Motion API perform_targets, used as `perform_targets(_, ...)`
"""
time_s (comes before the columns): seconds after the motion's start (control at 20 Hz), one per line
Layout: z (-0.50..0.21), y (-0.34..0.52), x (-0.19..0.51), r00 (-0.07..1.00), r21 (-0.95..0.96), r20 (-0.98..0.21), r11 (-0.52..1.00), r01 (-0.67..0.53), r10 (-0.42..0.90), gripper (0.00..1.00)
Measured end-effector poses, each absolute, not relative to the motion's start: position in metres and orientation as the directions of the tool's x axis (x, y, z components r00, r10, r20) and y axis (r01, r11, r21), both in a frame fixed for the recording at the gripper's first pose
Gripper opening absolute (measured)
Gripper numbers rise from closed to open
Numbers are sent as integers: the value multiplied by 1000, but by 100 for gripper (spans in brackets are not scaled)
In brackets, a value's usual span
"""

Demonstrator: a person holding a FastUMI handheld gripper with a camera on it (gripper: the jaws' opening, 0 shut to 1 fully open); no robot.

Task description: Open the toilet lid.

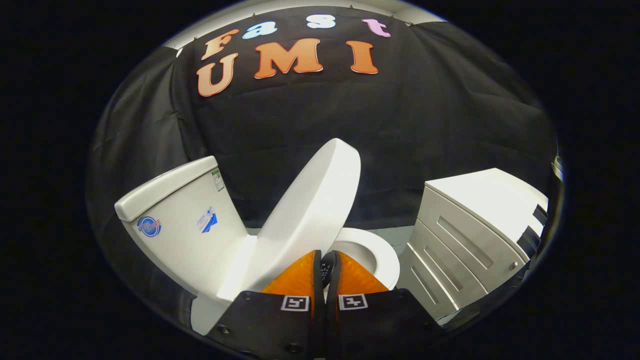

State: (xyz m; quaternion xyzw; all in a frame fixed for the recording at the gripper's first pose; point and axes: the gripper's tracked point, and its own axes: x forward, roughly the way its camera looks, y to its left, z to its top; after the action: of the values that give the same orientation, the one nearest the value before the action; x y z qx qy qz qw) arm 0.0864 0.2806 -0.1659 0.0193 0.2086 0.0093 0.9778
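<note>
in the gripper view, the toilet lid (312,210) is standing partly raised, tilted back toward the tank (180,225) but not yet leaning on it; a gap is showing between the two. the seat (380,255) is lying flat on the bowl just beside the lid's lower edge, on the side away from the tank. a white cabinet (470,235) with drawers is standing well apart from the lid, beyond the seat.

the lid is looking like hard, glossy plastic: stiff, fairly light, and probably slippery under a smooth pad. it is turning on a hinge near the tank, so it will likely swing easily, and could drop back onto the seat if let go before it passes upright. the best place to work it is probably the free rim, farthest from the hinge, by pushing flat against its underside rather than pinching, since the edge is rounded and thick.

the gripper (326,267) is sitting low against the lid, at its lower edge. its fingers (300,280) are lying close together, with just a thin slit between them, and nothing is clamped there. the tips are appearing to touch or nearly touch the lid's underside; true contact is hard to tell.
</note>
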Motion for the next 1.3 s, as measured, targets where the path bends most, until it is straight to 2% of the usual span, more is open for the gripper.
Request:
perform_targets(0.5, -122, 359, 87, 941, -129, -336, 988, -83, 35, 8)
perform_targets(0.75, -108, 399, 81, 959, -277, -284, 956, -102, 20, 8)
perform_targets(1.3, -101, 488, 73, 973, -404, -214, 899, -169, 87, 8)
